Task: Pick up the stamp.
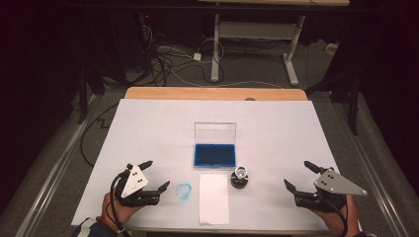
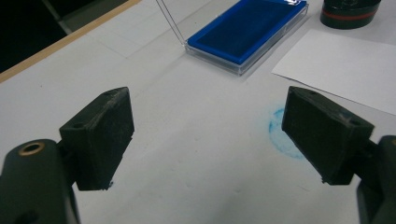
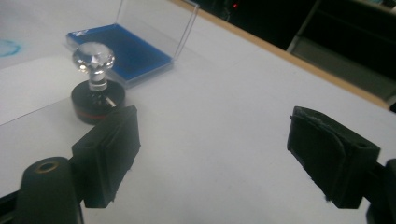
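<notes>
High view, left gripper [image 1: 156,174] open, stamp [image 1: 240,177] apart

High view overlooks table [image 1: 148,123]; gripper views skim it closely.

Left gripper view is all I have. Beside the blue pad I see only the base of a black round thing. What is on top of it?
Observer: It is a stamp, upright, with a clear faceted knob on top.
Operator: Is the right gripper near it?
Observer: No, it is apart from it, to its right, open and holding nothing.
Operator: How does the pad's lid stand?
Observer: The clear lid stands upright at the far side of the ink pad.
</notes>
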Available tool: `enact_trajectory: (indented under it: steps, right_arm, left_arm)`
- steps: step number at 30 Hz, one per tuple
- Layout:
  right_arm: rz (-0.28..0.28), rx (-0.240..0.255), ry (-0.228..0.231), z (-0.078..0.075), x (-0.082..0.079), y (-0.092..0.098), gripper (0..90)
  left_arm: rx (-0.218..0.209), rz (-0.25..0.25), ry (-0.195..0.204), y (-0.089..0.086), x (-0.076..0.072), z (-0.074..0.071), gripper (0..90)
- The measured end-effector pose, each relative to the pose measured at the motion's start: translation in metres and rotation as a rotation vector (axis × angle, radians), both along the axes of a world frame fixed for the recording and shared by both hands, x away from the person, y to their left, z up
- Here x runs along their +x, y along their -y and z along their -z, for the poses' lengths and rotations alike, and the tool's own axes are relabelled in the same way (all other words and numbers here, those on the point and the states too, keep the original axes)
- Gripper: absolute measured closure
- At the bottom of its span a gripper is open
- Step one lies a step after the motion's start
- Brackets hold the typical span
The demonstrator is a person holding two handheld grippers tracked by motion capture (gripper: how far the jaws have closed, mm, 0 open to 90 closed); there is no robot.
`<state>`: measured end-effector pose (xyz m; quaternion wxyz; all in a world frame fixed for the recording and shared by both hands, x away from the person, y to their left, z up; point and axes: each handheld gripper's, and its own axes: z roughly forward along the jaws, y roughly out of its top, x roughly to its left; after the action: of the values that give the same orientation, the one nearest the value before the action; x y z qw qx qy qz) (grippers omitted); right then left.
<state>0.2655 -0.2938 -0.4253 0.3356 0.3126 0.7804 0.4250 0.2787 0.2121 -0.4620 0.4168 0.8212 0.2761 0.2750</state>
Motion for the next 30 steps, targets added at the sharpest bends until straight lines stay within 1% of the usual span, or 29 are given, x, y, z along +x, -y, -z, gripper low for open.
enact_trajectory:
  steps: [2,3,5,6,7,8,9,11,13,14,17,19,21,23,24,25,26,28,29,30]
  right_arm:
    - [-0.016,0.000,-0.042,0.002,0.000,0.000,16.1]
    - [-0.024,-0.012,-0.057,0.003,0.001,0.000,16.1]
    - [-0.033,-0.028,-0.073,0.003,0.001,0.000,17.5]
    - [-0.033,-0.028,-0.073,0.003,0.001,0.000,17.5]
    - [-0.045,-0.038,-0.098,0.001,0.002,-0.001,19.7]
    - [-0.048,-0.045,-0.107,0.000,0.003,-0.001,21.7]
    - [-0.046,-0.051,-0.123,-0.001,0.005,-0.002,21.2]
    - [-0.057,-0.047,-0.128,-0.004,0.007,-0.003,21.2]
    - [-0.063,-0.046,-0.132,-0.006,0.008,-0.003,21.1]
    - [-0.069,-0.041,-0.128,-0.010,0.010,-0.005,21.3]
    - [-0.087,-0.045,-0.141,-0.017,0.012,-0.009,22.3]
    - [-0.096,-0.057,-0.157,-0.022,0.014,-0.013,22.7]
    - [-0.109,-0.079,-0.163,-0.026,0.016,-0.019,23.0]
    - [-0.124,-0.092,-0.178,-0.029,0.018,-0.025,23.4]
    - [-0.128,-0.108,-0.174,-0.030,0.019,-0.028,23.3]
    - [-0.128,-0.108,-0.174,-0.030,0.019,-0.028,23.3]
    - [-0.132,-0.118,-0.173,-0.031,0.020,-0.031,23.3]
    - [-0.152,-0.126,-0.180,-0.033,0.022,-0.038,23.2]
    - [-0.152,-0.126,-0.180,-0.033,0.022,-0.038,23.2]
    - [-0.165,-0.117,-0.184,-0.034,0.024,-0.042,22.8]
  left_arm:
    - [0.010,0.006,0.000,0.001,0.000,0.000,15.9]
    - [0.012,0.009,-0.001,0.001,0.000,0.000,15.9]
    - [0.011,0.011,-0.005,0.002,0.000,0.001,15.9]
    - [0.014,0.011,-0.006,0.002,0.000,0.001,15.9]
    - [0.017,0.015,-0.007,0.002,0.000,0.001,15.9]
    - [0.023,0.016,-0.006,0.003,0.000,0.001,15.9]
    - [0.031,0.017,-0.003,0.003,0.000,0.001,15.9]
    - [0.020,0.018,-0.007,0.002,0.001,0.001,15.9]
    - [0.027,0.016,-0.013,0.001,0.002,0.002,15.9]
    - [0.026,0.013,-0.015,0.001,0.002,0.003,15.9]
    - [0.029,0.000,-0.025,0.001,0.001,0.004,15.9]
    - [0.031,-0.002,-0.022,0.002,0.001,0.004,15.9]
    - [0.038,-0.003,-0.019,0.002,0.001,0.004,15.9]
    - [0.041,-0.004,-0.025,0.002,0.001,0.005,16.0]
    - [0.041,-0.004,-0.025,0.002,0.001,0.005,16.3]
    - [0.038,-0.003,-0.026,0.002,0.001,0.005,16.3]
    - [0.032,-0.002,-0.027,0.001,0.001,0.005,17.4]
    - [0.030,-0.001,-0.026,0.001,0.001,0.005,17.5]
    - [0.032,-0.001,-0.025,0.001,0.001,0.006,17.5]
    - [0.033,0.001,-0.026,0.001,0.001,0.006,17.5]
